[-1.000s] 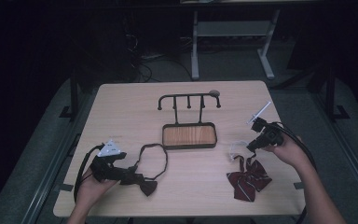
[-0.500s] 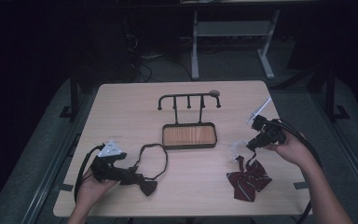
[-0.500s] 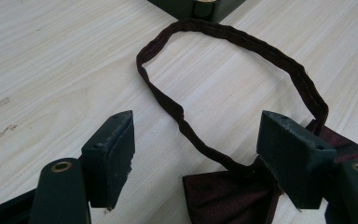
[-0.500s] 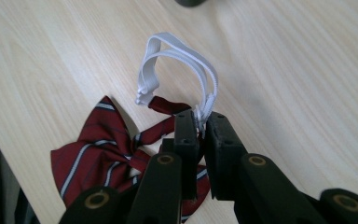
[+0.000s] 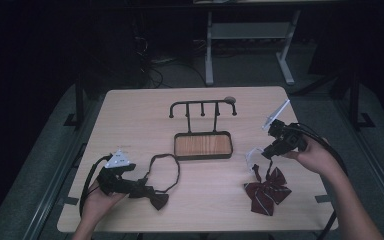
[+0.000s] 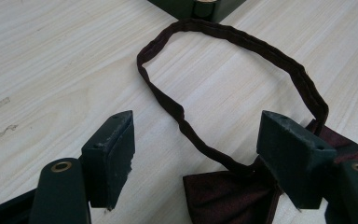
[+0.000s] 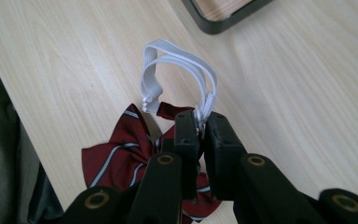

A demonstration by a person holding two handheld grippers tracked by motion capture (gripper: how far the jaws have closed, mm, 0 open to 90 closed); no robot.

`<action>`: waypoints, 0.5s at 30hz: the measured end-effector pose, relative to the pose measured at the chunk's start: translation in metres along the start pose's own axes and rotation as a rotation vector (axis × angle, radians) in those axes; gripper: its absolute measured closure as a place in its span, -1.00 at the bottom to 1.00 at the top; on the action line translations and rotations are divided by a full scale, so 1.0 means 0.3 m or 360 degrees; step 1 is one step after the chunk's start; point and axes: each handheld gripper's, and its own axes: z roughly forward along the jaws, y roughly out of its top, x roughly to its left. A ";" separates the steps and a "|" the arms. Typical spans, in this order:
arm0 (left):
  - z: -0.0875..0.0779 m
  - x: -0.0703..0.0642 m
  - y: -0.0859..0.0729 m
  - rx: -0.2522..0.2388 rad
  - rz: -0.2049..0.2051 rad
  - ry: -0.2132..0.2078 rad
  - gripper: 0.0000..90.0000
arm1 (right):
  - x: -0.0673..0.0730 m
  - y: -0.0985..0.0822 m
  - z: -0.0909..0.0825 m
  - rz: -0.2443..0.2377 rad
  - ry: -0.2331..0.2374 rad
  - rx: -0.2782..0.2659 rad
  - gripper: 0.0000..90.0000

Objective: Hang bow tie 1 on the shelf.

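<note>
The right hand-held gripper (image 7: 199,133) was clenched on the white strap (image 7: 177,56) of the striped bow (image 7: 116,156). The left hand-held gripper (image 6: 198,154) gaped over the dark bow (image 6: 228,193). Two bows lay on the counter (image 5: 140,120), at 5 and 7 o'clock.

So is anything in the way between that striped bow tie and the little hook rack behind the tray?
Nothing visible blocks it. The right gripper pinches the striped bow tie's white strap; bare table lies between it and the hook rack.

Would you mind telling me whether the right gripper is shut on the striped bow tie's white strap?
Shut on it. The right gripper has its jaws pressed together on the white strap, and the striped bow tie hangs below them.
</note>
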 end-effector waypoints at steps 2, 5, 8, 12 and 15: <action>0.000 0.000 0.000 -0.0001 0.0000 -0.0001 -0.37 | 0.006 0.008 -0.013 -0.0013 -0.0001 0.0002 0.85; 0.001 -0.001 0.000 -0.0006 -0.0005 -0.0003 -0.37 | 0.016 0.021 -0.033 -0.0033 -0.0012 0.0000 0.85; 0.001 -0.001 0.000 -0.0010 -0.0005 0.0000 -0.37 | 0.020 0.030 -0.046 -0.0042 -0.0018 0.0002 0.85; -0.001 0.000 0.000 -0.0005 0.0003 0.0001 -0.37 | 0.031 0.049 -0.068 -0.0061 -0.0034 -0.0017 0.85; -0.001 0.001 0.000 -0.0006 0.0002 -0.0001 -0.37 | 0.038 0.067 -0.085 -0.0078 -0.0046 -0.0033 0.85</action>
